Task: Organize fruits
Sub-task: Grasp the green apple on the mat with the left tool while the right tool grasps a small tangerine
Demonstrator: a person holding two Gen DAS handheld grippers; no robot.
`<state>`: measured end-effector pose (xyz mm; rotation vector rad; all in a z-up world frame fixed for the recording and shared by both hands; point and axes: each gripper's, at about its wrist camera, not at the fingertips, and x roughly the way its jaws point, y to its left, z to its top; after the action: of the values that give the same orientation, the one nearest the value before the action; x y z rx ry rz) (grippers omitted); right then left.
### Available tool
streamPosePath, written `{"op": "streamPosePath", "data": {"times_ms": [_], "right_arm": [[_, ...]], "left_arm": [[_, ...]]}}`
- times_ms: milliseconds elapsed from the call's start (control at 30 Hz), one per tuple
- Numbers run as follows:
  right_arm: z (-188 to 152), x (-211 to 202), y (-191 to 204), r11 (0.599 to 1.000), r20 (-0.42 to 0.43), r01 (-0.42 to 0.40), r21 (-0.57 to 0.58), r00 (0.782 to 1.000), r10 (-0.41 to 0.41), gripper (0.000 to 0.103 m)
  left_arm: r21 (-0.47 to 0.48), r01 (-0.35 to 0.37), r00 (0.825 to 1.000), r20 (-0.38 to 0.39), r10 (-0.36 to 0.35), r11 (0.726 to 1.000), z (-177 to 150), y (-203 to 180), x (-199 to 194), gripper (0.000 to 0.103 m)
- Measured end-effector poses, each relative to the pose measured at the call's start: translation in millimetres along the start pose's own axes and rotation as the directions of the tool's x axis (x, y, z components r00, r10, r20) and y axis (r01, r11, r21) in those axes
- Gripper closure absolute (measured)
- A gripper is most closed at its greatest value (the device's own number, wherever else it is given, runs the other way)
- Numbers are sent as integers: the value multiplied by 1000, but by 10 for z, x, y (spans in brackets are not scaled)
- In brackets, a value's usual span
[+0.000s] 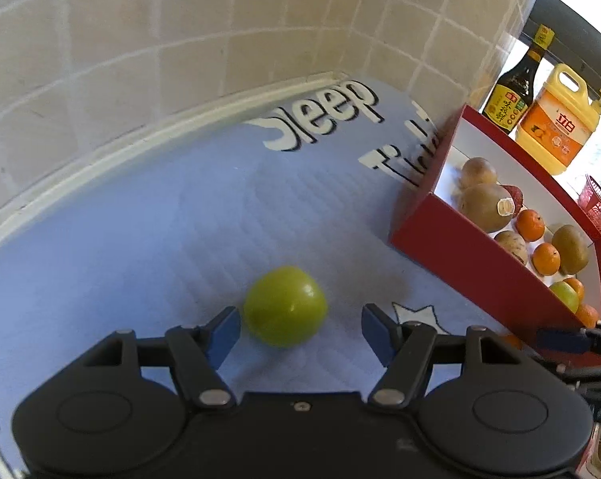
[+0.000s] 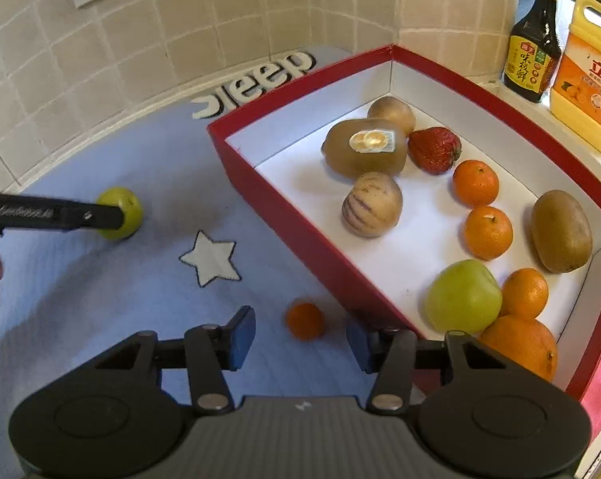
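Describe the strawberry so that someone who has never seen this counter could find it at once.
Find the red box with the white inside, on the blue mat. Look toward its far corner, below the dark sauce bottle: the strawberry lies just right of the stickered kiwi. It is the only red fruit; its neighbours are brown, orange or green.

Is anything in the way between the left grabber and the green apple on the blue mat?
No. The left gripper is open, and the green apple lies on the blue mat right at its fingertips, close to the left finger. Only bare mat shows in the gap. The red box stands off to the right.
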<state>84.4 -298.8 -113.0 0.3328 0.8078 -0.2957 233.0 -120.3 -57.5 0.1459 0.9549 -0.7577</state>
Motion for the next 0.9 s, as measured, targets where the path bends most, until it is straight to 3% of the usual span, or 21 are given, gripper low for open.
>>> {"op": "streamPosePath", "data": {"times_ms": [133, 367, 500, 600, 833, 900], "right_arm": [[-90, 43, 54, 999, -54, -31, 43, 998, 34, 51], [-157, 145, -17, 978, 20, 40, 203, 999, -45, 54], [-121, 195, -2, 977, 37, 47, 210, 998, -56, 63], [-129, 199, -15, 977, 43, 57, 207, 997, -67, 77], [-134, 180, -7, 983, 45, 9, 182, 999, -18, 79], [-145, 145, 36, 985, 43, -40, 165, 999, 33, 79]], "left_arm": [[34, -19, 1000, 4, 19, 999, 46, -43, 66, 23], [52, -35, 999, 7, 34, 998, 72, -63, 128, 23], [50, -35, 999, -3, 35, 998, 34, -58, 162, 23], [47, -30, 999, -11, 31, 998, 6, -56, 196, 23], [37, -40, 999, -23, 40, 999, 15, -75, 279, 24], [25, -45, 999, -20, 46, 999, 26, -50, 295, 32]]}}
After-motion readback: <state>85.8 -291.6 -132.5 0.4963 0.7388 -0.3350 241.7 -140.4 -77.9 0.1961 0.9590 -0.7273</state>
